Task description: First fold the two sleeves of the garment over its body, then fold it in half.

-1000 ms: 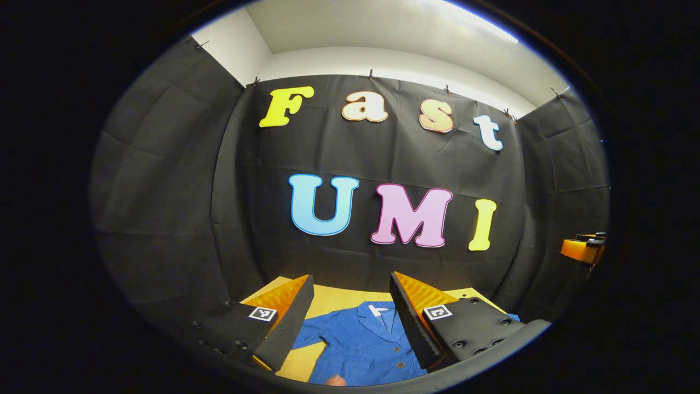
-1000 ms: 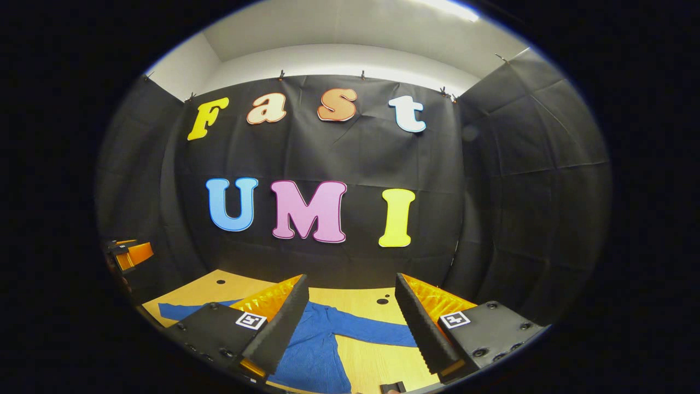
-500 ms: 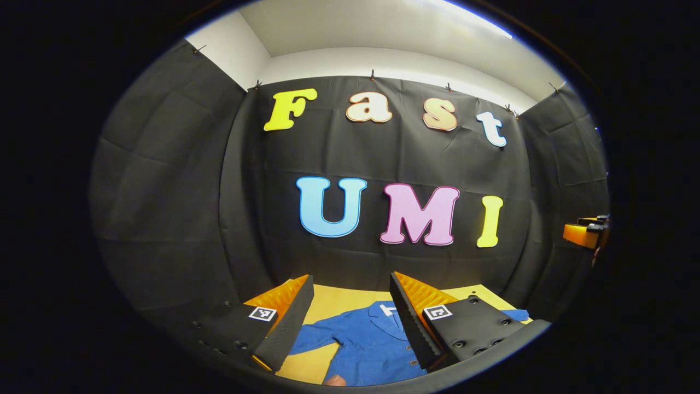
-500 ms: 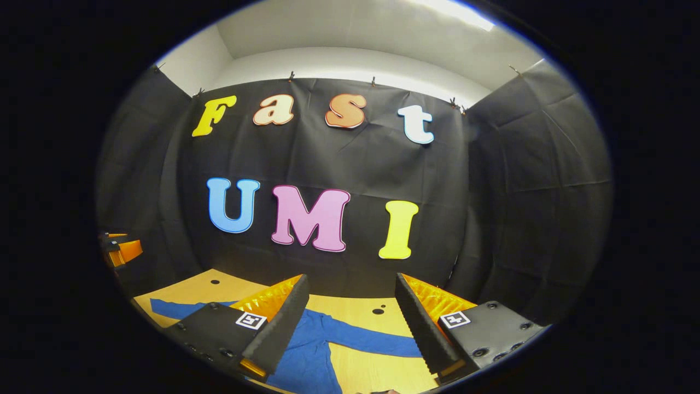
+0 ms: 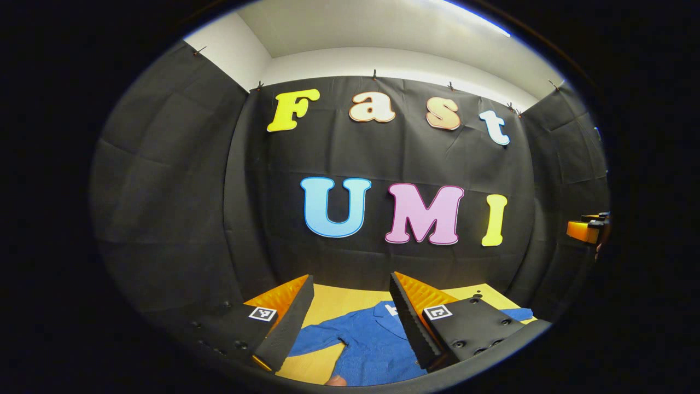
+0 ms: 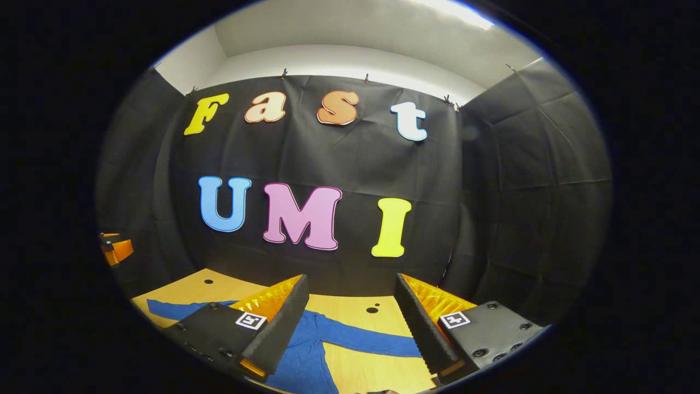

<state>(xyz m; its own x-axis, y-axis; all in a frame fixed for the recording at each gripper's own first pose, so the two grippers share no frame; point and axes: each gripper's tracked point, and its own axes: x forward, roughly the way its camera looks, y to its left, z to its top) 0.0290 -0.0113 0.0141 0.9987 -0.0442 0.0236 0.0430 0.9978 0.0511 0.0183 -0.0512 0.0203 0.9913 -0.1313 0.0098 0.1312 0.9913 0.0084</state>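
Left gripper (image 5: pixel 347 323) and right gripper (image 6: pixel 350 323), both with fingers apart and empty, hover above the shirt (image 5: pixel 372 345), which lies flat on the table (image 6: pixel 377 366), sleeves outspread, every fold yet undone.

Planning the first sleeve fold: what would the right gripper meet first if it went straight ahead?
Probably the booth's black cloth wall; the open right gripper points above the blue button-up garment on the wooden table. Depth is unclear.
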